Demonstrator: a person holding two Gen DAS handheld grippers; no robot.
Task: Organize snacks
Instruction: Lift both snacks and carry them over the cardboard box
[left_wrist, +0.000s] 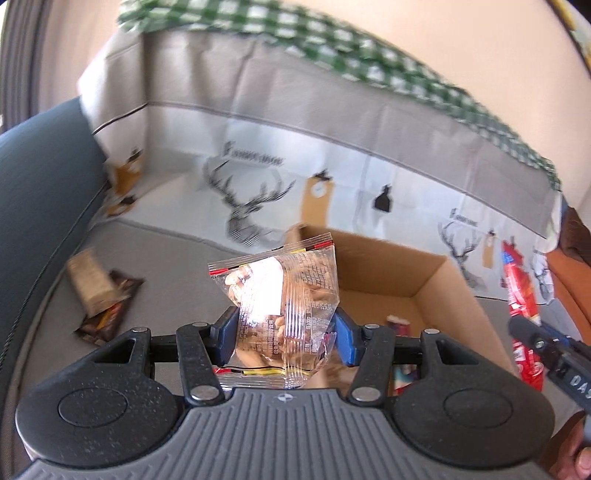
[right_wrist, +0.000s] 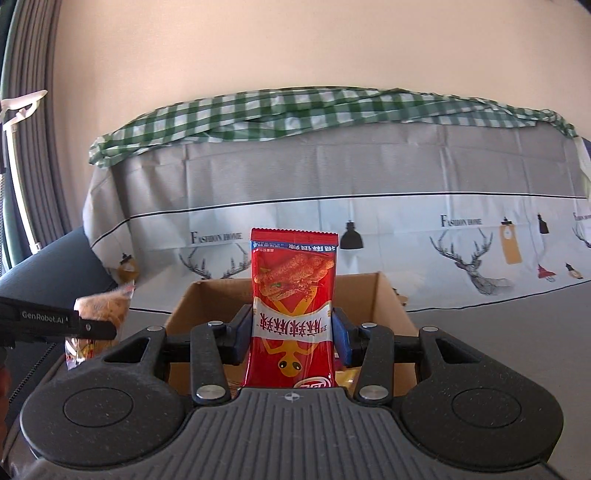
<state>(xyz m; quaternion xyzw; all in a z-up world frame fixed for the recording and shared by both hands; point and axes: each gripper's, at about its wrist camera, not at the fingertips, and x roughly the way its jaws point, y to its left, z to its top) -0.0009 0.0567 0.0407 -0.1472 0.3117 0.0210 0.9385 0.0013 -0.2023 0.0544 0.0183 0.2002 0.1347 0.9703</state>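
You see both views in bright, even daylight. The left wrist view is motion-blurred: the deer-print cloth (left_wrist: 295, 177) smears, and glare whitens the clear snack packet (left_wrist: 275, 306). The right wrist view is sharp. Fisheye distortion bows the green checked cloth (right_wrist: 314, 110) and edges.

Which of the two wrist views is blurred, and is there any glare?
Left wrist: background cloth and cardboard box smeared by motion; clear packet sharp, with a bright glare patch. Right wrist: sharp throughout, red packet readable, no strong glare.
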